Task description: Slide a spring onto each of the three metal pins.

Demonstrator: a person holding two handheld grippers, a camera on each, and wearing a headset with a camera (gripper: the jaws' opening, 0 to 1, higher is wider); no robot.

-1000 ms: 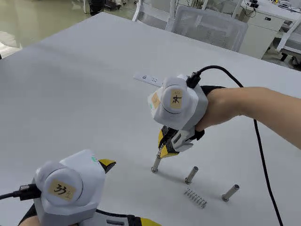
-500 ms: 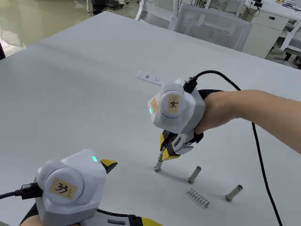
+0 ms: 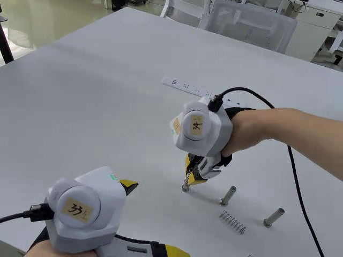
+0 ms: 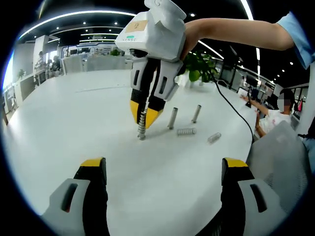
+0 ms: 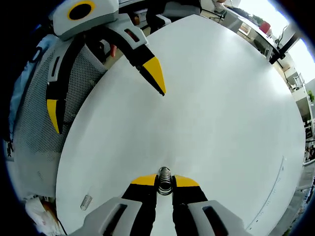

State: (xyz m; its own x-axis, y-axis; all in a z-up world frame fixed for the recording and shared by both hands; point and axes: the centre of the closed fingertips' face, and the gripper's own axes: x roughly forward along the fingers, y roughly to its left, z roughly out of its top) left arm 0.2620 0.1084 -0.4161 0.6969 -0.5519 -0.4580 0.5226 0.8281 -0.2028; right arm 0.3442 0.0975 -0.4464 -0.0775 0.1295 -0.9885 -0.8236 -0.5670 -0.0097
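Note:
Three metal pins stand on the white table. My right gripper is shut on a spring that is threaded over the left pin, seen end-on between the pads as spring. In the left gripper view this spring covers most of that pin under the right gripper. The middle pin and right pin are bare. A loose spring lies in front of them, and another spring lies further off. My left gripper is open near the front edge, with nothing between its fingers.
A white power strip lies further back on the table. The right gripper's black cable trails past the right pin. Mesh chairs stand beyond the far edge. The left gripper hangs opposite the right one.
My right gripper has moved down with the spring, which now sits lower over the left pin. The head camera has shifted; the left gripper stays open at the front.

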